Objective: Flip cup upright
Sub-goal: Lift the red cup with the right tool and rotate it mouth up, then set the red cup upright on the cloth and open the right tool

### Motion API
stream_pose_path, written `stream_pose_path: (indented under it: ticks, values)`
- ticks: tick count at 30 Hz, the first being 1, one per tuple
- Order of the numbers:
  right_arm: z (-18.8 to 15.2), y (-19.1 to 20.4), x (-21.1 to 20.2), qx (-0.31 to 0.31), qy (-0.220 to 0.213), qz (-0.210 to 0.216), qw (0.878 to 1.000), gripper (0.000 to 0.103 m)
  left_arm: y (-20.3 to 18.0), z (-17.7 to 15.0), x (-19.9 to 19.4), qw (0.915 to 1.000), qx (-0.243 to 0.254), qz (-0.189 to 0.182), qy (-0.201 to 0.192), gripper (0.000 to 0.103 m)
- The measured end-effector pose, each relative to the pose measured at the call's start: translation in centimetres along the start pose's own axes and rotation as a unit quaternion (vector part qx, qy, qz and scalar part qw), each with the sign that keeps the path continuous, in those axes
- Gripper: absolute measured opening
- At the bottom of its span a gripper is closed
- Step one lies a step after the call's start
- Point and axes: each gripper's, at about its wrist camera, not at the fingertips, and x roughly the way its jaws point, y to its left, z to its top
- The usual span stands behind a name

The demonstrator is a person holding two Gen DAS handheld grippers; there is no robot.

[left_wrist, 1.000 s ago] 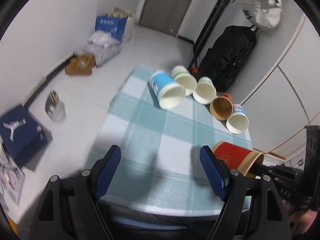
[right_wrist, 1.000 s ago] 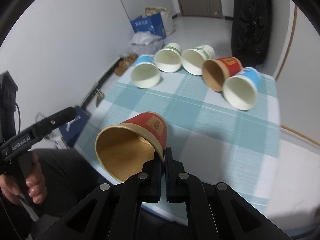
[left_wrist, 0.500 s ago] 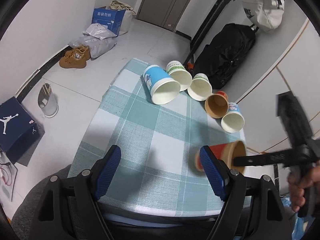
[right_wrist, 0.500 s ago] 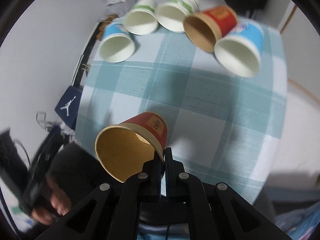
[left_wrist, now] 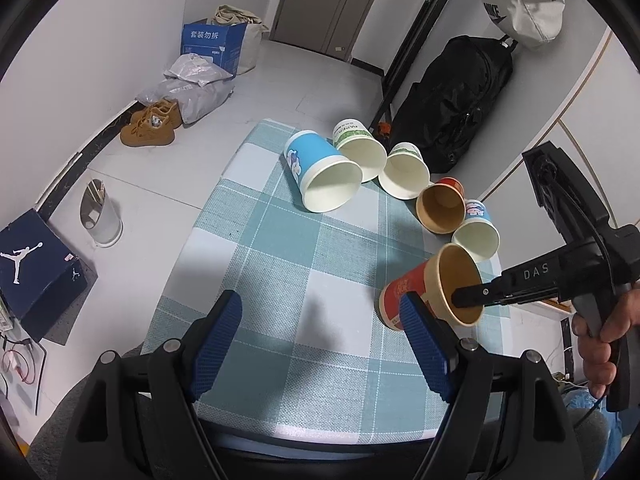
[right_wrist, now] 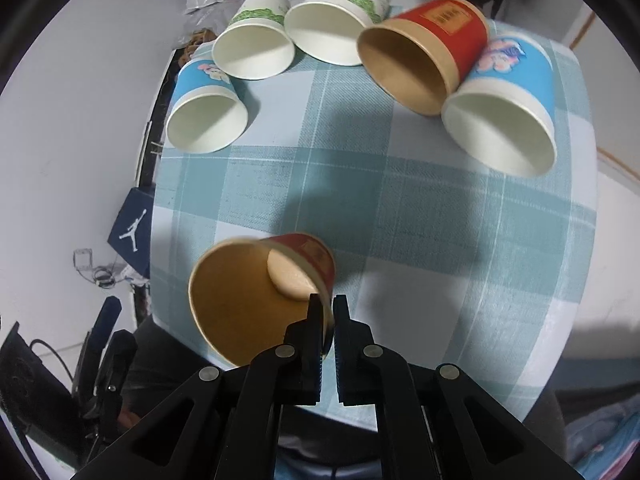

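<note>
My right gripper (right_wrist: 328,312) is shut on the rim of a red paper cup (right_wrist: 256,300) with a brown inside, one finger inside the cup and one outside. The cup is tilted, mouth up and toward me, above the near part of the checked tablecloth (right_wrist: 440,232). In the left wrist view the same red cup (left_wrist: 432,292) hangs at the right with the right gripper (left_wrist: 460,298) clamped on its rim. My left gripper (left_wrist: 320,344) is open and empty over the table's near edge.
Several cups lie on their sides at the table's far end: a blue one (left_wrist: 320,176), two white-green ones (left_wrist: 360,150), a second red one (left_wrist: 442,206), a small blue one (left_wrist: 476,236). Shoe box (left_wrist: 36,268), bin (left_wrist: 98,216) and bags on the floor at left.
The right gripper has lifted the red cup and rotated it, so its mouth now points more upward. The left gripper has stayed open and nearly still.
</note>
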Motion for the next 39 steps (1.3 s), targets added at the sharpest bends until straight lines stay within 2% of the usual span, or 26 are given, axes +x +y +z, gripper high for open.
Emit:
stream_pose_path:
  ticks: [4,7,8,10,14,19,22,28,30,33,37,39]
  values:
    - [0.5,0.5,0.0,-0.016,-0.025,0.000,1.000,0.017,-0.2,0.0,0.4,0.9999,0.001,0.005,0.010,0.078]
    - [0.6,0.6,-0.1,-0.019,-0.041,-0.008,0.999,0.019,-0.4,0.0,0.6,0.9998,0.008,0.012,0.014,0.078]
    - [0.6,0.6,-0.3,-0.021,-0.049,-0.010,0.999,0.022,-0.5,0.0,0.6,0.9998,0.010,0.014,0.013,0.078]
    - [0.3,0.3,-0.9,-0.018,-0.071,-0.011,0.997,0.039,-0.6,-0.1,0.4,0.9997,0.015,0.017,0.010,0.078]
    - [-0.4,-0.2,-1.8,-0.015,-0.102,0.006,0.995,0.042,-0.8,-0.1,0.4,0.9995,0.021,0.023,0.005,0.078]
    - [-2.6,0.2,-4.3,-0.048,-0.185,0.027,0.981,0.056,-1.5,-0.3,0.2,0.9989,0.038,0.028,-0.005,0.078]
    - [-5.0,0.7,-5.7,-0.075,-0.247,0.032,0.966,0.069,-2.1,-0.3,-0.5,0.9975,0.052,0.037,-0.031,0.078]
    - [-10.7,0.8,-7.0,-0.099,-0.380,0.043,0.919,0.077,-3.6,0.1,-1.7,0.9913,0.086,0.052,-0.085,0.078]
    - [-12.1,0.3,-7.4,-0.083,-0.411,0.046,0.907,0.078,-4.2,0.2,-1.9,0.9893,0.095,0.056,-0.096,0.078]
    - [-13.9,-0.3,-7.8,-0.059,-0.455,0.060,0.886,0.085,-5.4,0.7,-2.8,0.9836,0.116,0.062,-0.123,0.078]
    - [-14.9,-0.2,-8.5,-0.075,-0.495,0.035,0.865,0.088,-6.5,1.3,-3.0,0.9801,0.132,0.060,-0.136,0.078]
    - [-15.2,-0.2,-8.6,-0.077,-0.506,0.031,0.859,0.090,-6.8,1.4,-2.9,0.9793,0.135,0.062,-0.137,0.078]
